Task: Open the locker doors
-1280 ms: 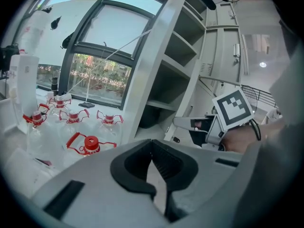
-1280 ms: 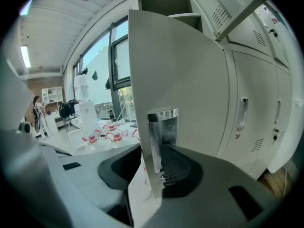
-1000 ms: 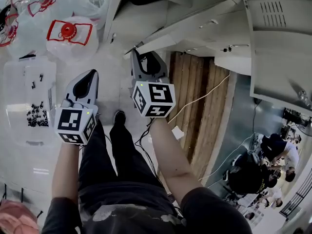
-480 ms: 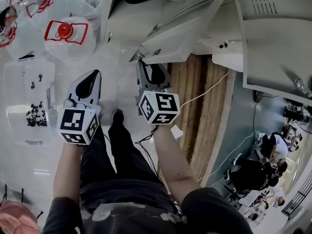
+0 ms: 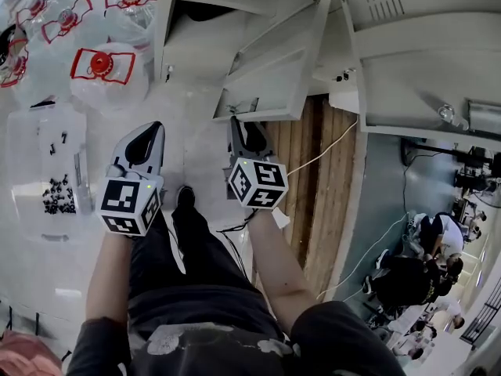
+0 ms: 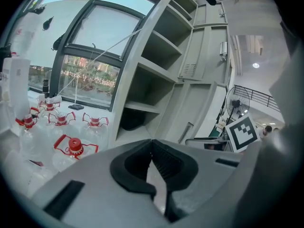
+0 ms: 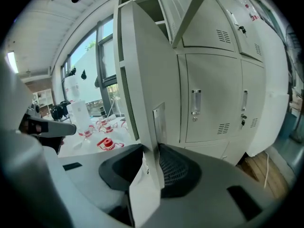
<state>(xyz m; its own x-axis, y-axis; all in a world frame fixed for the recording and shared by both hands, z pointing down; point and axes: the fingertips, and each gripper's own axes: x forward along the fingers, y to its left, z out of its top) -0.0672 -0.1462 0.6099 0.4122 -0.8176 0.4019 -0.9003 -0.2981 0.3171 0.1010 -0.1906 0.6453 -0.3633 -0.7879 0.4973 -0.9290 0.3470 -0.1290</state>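
Observation:
A grey locker door (image 5: 274, 69) stands swung out from the locker (image 5: 196, 30). In the right gripper view its free edge (image 7: 142, 70) runs down between the jaws. My right gripper (image 5: 239, 122) (image 7: 152, 148) is closing on that edge, and the ribbed pad (image 7: 173, 167) lies against the door's face. My left gripper (image 5: 147, 131) (image 6: 152, 144) hangs to the left, apart from the locker, shut with nothing in it. Ahead of it are the open locker shelves (image 6: 156, 70).
Large water bottles with red caps (image 5: 102, 65) (image 6: 71, 146) stand on the floor at the left. A clear box with small black screws (image 5: 59, 186) lies nearby. Another open door (image 5: 423, 53) juts out upper right. Closed locker doors (image 7: 209, 99), wooden boards (image 5: 301, 178), a white cable (image 5: 329, 151) and seated people (image 5: 423, 272) are to the right.
The locker door has swung further out from the locker, with my right gripper at its edge moving toward me. The left gripper has barely shifted.

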